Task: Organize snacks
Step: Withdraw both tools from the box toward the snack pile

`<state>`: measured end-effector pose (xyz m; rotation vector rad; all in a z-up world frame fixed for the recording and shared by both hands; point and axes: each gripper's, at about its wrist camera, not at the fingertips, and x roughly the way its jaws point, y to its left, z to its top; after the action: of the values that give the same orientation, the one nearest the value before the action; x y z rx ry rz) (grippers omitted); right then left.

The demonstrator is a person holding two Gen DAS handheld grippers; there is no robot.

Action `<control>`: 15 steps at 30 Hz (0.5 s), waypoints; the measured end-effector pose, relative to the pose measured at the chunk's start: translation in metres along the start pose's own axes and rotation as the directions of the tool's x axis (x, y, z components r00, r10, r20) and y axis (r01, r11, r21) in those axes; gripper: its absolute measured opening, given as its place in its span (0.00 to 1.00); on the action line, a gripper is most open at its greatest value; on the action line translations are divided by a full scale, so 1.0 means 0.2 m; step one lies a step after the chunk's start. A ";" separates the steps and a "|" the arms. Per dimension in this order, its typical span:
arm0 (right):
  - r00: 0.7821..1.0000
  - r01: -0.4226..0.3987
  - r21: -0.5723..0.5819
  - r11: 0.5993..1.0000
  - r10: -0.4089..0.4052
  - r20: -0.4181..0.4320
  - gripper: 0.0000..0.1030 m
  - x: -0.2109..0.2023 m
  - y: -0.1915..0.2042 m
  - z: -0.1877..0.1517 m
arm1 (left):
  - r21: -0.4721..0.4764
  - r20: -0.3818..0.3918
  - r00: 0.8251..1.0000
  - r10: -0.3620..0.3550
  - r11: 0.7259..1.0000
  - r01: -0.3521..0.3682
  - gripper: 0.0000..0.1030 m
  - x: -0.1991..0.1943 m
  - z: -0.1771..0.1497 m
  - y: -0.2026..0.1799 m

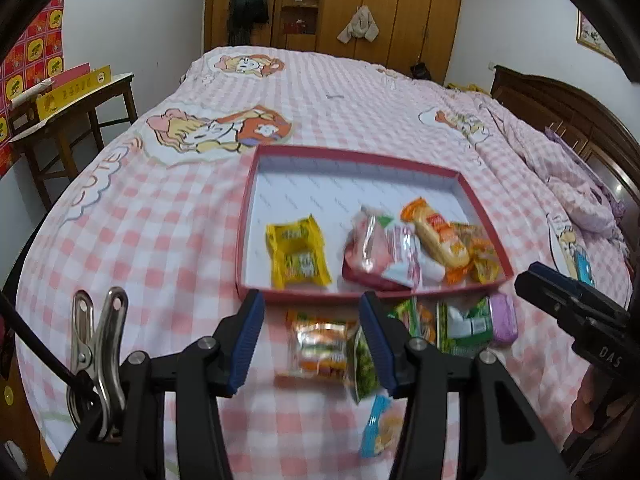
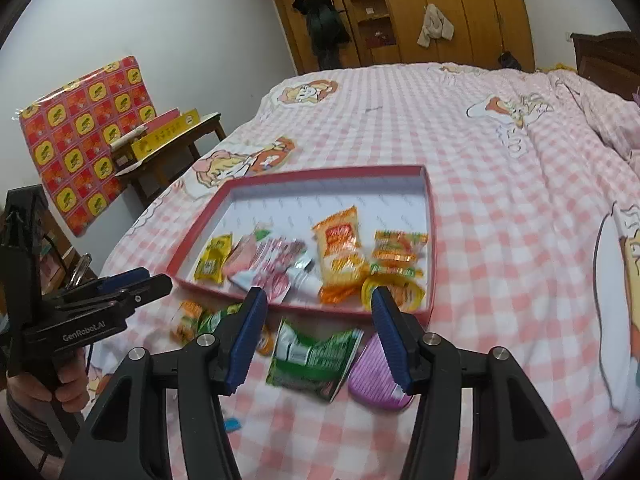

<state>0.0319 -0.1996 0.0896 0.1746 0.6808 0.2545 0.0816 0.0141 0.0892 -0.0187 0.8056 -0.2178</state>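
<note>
A red-rimmed tray (image 1: pixel 360 156) (image 2: pixel 328 174) lies on the pink checked bed. It holds a yellow packet (image 1: pixel 298 256) (image 2: pixel 214 258), pink packets (image 1: pixel 376 248) (image 2: pixel 268 264) and orange packets (image 1: pixel 440 236) (image 2: pixel 340 248). In front of the tray lie an orange-green packet (image 1: pixel 320 344), a green packet (image 1: pixel 464 324) (image 2: pixel 316 360), a purple one (image 1: pixel 503 320) (image 2: pixel 378 376) and a blue one (image 1: pixel 380 426). My left gripper (image 1: pixel 310 304) (image 2: pixel 156 278) hovers open above the orange-green packet, holding nothing. Above the green packet, my right gripper (image 2: pixel 319 300) (image 1: pixel 528 276) is open and holds nothing.
Left of the bed, a wooden side table (image 1: pixel 72 120) carries a yellow box, with a red-yellow patterned pack (image 2: pixel 84 136) against the wall. A wardrobe (image 1: pixel 360 0) stands beyond the bed and a dark headboard (image 1: pixel 560 112) at right. A metal clip (image 1: pixel 100 340) hangs by my left gripper.
</note>
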 end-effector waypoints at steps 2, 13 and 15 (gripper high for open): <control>1.000 -0.006 0.001 1.000 0.006 -0.010 0.54 0.00 0.01 -0.03 | 0.003 -0.014 1.000 0.002 1.000 -0.002 0.51 0.00 -0.03 0.00; 0.995 -0.038 0.018 0.999 0.039 -0.090 0.54 0.05 0.05 -0.17 | -0.009 -0.102 0.995 -0.013 1.000 0.012 0.51 0.10 -0.13 0.01; 0.994 -0.041 0.020 0.999 0.042 -0.098 0.54 0.06 0.05 -0.18 | -0.009 -0.111 0.994 -0.017 1.000 0.016 0.51 0.11 -0.14 0.01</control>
<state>0.0155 -0.1842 0.0575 0.1944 0.7782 0.2984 0.0778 0.0136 0.0537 -0.0214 0.9175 -0.2329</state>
